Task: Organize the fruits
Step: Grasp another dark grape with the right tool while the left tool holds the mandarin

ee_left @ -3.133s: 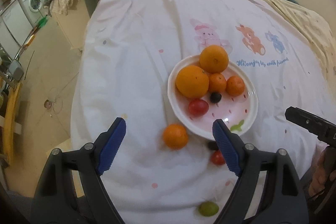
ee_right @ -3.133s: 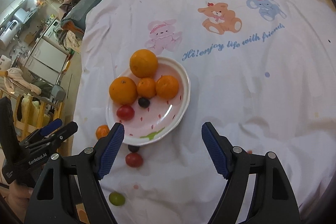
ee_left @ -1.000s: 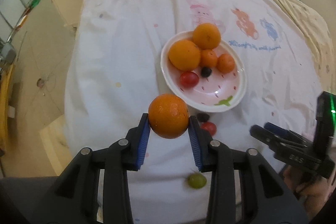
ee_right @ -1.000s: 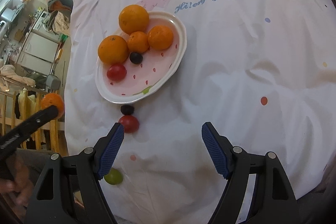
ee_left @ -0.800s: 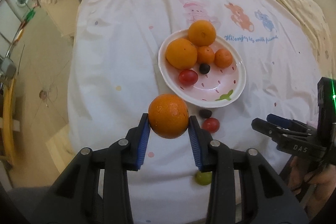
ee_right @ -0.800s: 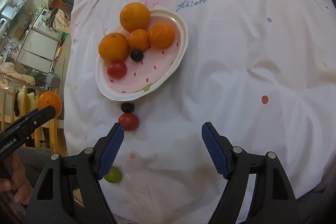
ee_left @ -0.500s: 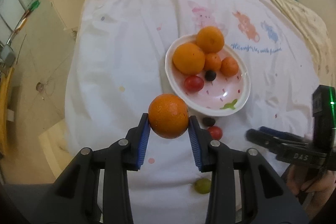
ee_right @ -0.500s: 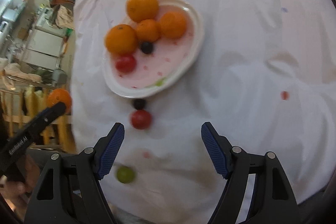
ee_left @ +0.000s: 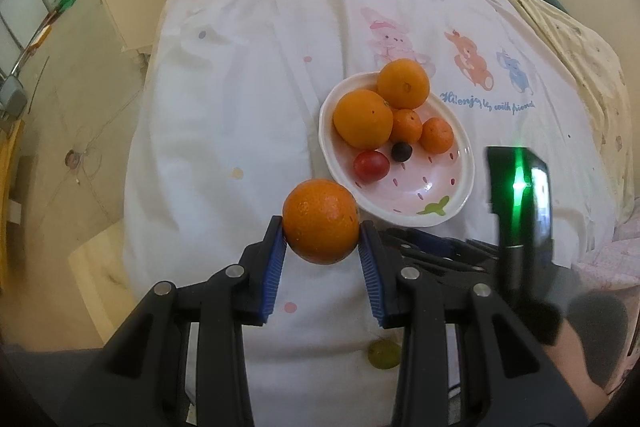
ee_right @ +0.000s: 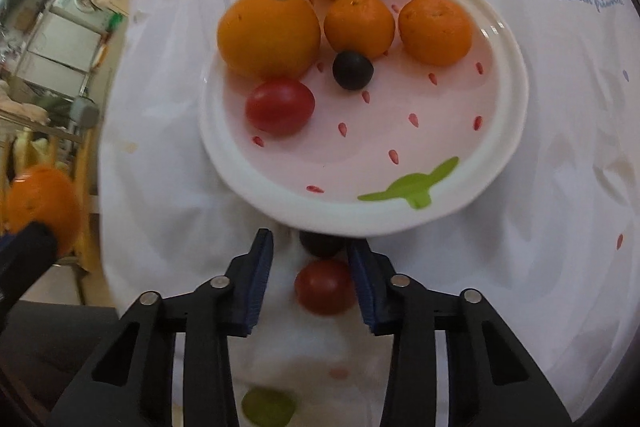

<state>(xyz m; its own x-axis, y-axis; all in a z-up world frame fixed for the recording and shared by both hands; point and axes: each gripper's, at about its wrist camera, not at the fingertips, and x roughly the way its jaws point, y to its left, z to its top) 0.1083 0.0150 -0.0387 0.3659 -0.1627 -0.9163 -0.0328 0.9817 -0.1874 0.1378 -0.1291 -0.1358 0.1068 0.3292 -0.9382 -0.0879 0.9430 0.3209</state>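
My left gripper (ee_left: 321, 251) is shut on an orange (ee_left: 321, 221) and holds it above the cloth, just short of the near-left rim of the pink strawberry plate (ee_left: 460, 187). The plate (ee_right: 516, 131) holds several oranges, a red tomato (ee_right: 279, 106) and a dark grape (ee_right: 353, 69). My right gripper (ee_right: 310, 267) is low over the cloth, open, its jaws on either side of a loose red tomato (ee_right: 325, 287) and a dark grape (ee_right: 320, 245) by the plate's near rim. A green grape (ee_right: 267, 406) lies nearer me.
The white cartoon-print cloth (ee_left: 260, 67) covers a round table; its edge drops to the floor (ee_left: 72, 99) on the left. The right gripper's body (ee_left: 520, 195) with a green light sits right of the plate. Household clutter (ee_right: 60, 27) stands at far left.
My right gripper has dropped close to the cloth and narrowed around the loose tomato and grape. My left gripper still holds the orange and has shifted slightly toward the plate.
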